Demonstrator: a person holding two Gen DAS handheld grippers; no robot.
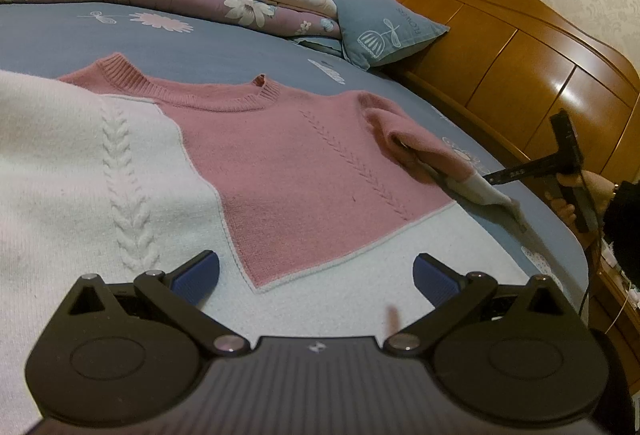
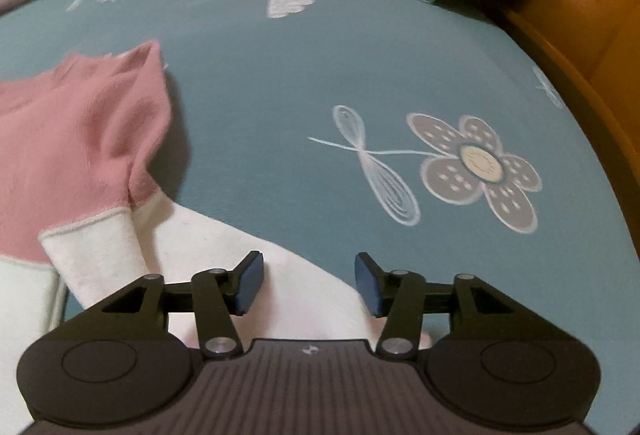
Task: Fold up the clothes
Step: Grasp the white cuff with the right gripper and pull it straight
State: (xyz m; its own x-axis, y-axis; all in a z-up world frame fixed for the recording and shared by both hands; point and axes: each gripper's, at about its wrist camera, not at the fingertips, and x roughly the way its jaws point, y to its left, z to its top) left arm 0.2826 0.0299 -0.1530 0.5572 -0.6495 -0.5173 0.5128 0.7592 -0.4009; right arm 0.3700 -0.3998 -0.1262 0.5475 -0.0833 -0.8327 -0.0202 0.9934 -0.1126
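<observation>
Left wrist: sweater [image 1: 304,159] collar, left claw [image 1: 316,275] agape | right wrist: cuff [image 2: 96,251] – right claw [image 2: 310,283] parted, empty

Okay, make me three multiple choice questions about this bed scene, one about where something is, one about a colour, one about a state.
1. Where does the sweater lie?
A. on the blue bedsheet
B. on the pillow
C. on the floor

2. What colour is the sweater's neckline part?
A. green
B. pink
C. black

3. How do the jaws of the left gripper stand?
A. shut on the collar
B. shut on nothing
C. open

Key: 1 A, sheet shows around it; 2 B, ribbed collar is pink; 3 C, pads stand wide apart above the knit.
</observation>
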